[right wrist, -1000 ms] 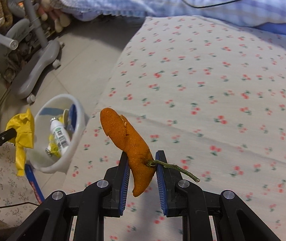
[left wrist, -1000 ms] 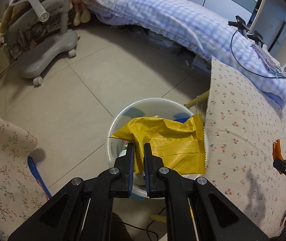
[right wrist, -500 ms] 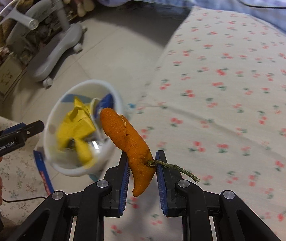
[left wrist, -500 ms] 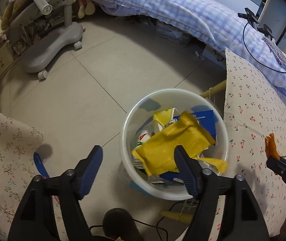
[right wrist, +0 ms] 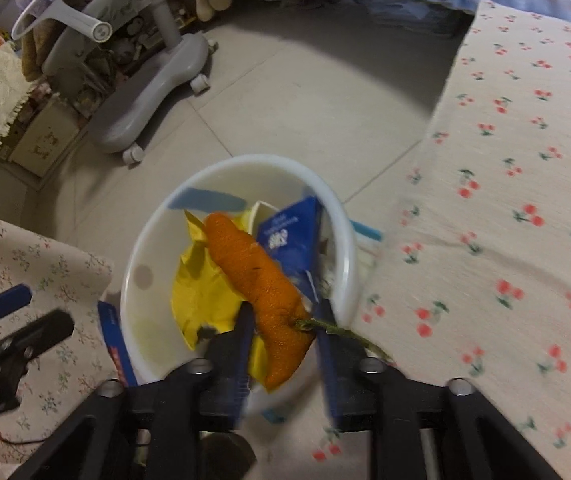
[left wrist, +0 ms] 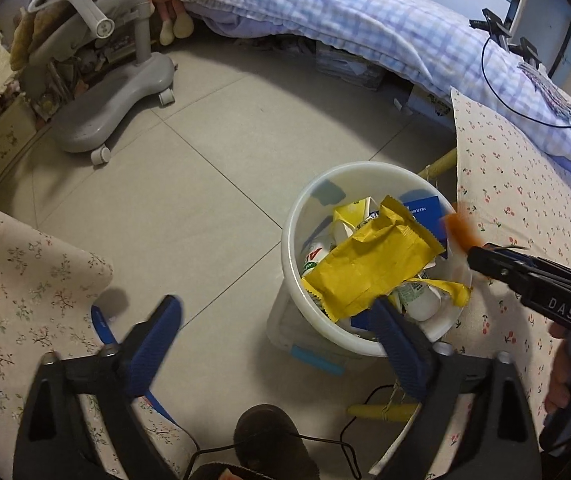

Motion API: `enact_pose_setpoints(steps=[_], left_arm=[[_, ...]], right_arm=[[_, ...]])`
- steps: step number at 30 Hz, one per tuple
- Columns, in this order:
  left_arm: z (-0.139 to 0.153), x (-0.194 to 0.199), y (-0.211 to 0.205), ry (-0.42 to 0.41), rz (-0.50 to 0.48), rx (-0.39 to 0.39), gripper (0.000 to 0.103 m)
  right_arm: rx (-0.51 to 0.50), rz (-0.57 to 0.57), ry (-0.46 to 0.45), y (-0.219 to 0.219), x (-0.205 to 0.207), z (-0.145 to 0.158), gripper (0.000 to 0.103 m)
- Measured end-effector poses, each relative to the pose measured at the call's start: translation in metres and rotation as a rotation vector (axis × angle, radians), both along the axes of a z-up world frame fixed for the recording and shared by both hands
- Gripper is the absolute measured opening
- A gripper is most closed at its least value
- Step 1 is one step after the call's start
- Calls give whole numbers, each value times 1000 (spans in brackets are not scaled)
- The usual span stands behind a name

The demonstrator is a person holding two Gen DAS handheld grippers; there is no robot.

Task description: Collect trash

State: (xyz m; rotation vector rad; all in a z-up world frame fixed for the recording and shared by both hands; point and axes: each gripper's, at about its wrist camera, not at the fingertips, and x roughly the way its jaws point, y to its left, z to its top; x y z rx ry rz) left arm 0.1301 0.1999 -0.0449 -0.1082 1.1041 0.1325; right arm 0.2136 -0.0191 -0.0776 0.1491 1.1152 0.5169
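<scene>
Right wrist: right gripper (right wrist: 283, 334) opening around carrot (right wrist: 259, 280); left wrist: left gripper (left wrist: 277, 320) wide, empty

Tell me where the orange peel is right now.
In the right wrist view the orange peel hangs between the opening fingers of the right hand-held gripper, directly above the white trash bin, over the yellow wrapper and blue carton.

both wrist views look steeply down, sharing the white bin (left wrist: 365, 344) (right wrist: 241, 168).
</scene>
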Motion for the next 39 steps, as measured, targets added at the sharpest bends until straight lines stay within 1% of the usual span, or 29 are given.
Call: enact_pose_setpoints(steps=[1, 4, 6, 8, 15, 19, 21, 24, 28, 31, 34, 37, 39], left_arm=[[1, -1, 0, -2, 3, -3, 102], [4, -6, -4, -1, 7, -10, 102], [6, -10, -8, -4, 1, -22, 102], [10, -16, -14, -11, -4, -33, 102], [24, -43, -45, -23, -38, -85, 102], [37, -60, -69, -61, -72, -47, 102], [43, -69, -78, -83, -77, -30, 102], [52, -84, -92, -111, -81, -12, 102], [69, -101, -108, -170, -76, -15, 102], [76, -111, -121, -214, -62, 22, 102], [77, -120, -134, -255, -61, 60, 102], [73, -128, -145, -277, -55, 67, 102], [69, -130, -149, -277, -54, 70, 102]], right_arm=[[4, -8, 0, 0, 1, -1, 64], [14, -23, -21, -7, -1, 4, 65], [-5, -31, -32, -14, -5, 10, 65], [-25, -38, -51, -23, -14, 20, 68], [-75, -59, -100, -63, -56, 51, 87], [-141, -62, -149, -89, -88, 70, 99], [-168, -73, -172, -101, -102, 77, 102], [-191, -108, -206, -122, -124, 88, 102], [-194, -181, -243, -149, -150, 100, 102], [-202, -233, -274, -163, -167, 105, 102], [-225, -253, -304, -168, -183, 105, 102], [-233, -266, -317, -174, -191, 102, 102], [-239, -288, -331, -177, -195, 98, 102]])
